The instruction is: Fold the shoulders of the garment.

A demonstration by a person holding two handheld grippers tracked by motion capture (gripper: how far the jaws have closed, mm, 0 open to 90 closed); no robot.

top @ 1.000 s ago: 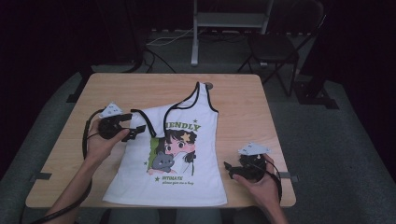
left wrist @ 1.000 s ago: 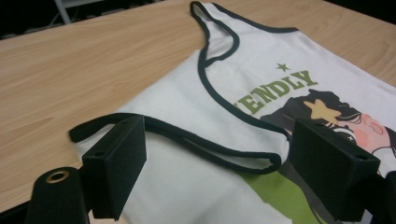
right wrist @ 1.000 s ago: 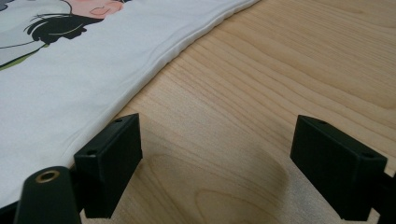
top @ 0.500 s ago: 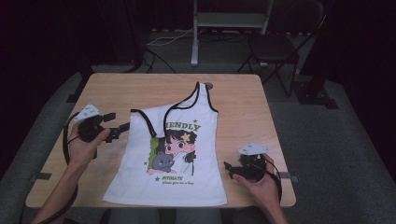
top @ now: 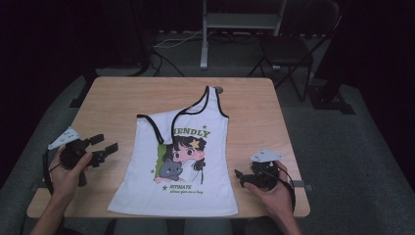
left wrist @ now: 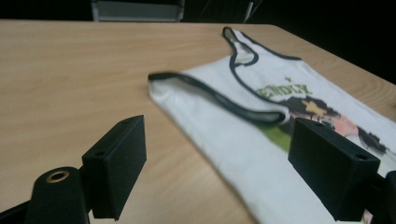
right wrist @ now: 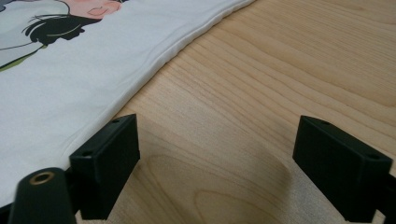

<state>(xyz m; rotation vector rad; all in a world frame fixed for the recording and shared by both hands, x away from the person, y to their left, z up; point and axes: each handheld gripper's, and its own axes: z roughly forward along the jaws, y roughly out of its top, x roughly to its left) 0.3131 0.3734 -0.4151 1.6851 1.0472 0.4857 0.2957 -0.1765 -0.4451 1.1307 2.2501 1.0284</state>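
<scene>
On the wooden table [top: 117, 98] in the high view lay a white tank top [top: 193, 161] printed "ENDLY", one strap folded over. Left gripper [top: 108, 145] and right gripper [top: 238, 176] flanked it, jaws wide in both gripper views, empty.

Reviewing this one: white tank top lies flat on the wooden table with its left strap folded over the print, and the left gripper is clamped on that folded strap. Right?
Not quite. The left gripper is not clamped on anything: its jaws stand open, apart from the tank top, as the left gripper view shows. The rest holds: the top lies on the wooden table with the strap folded over.
</scene>
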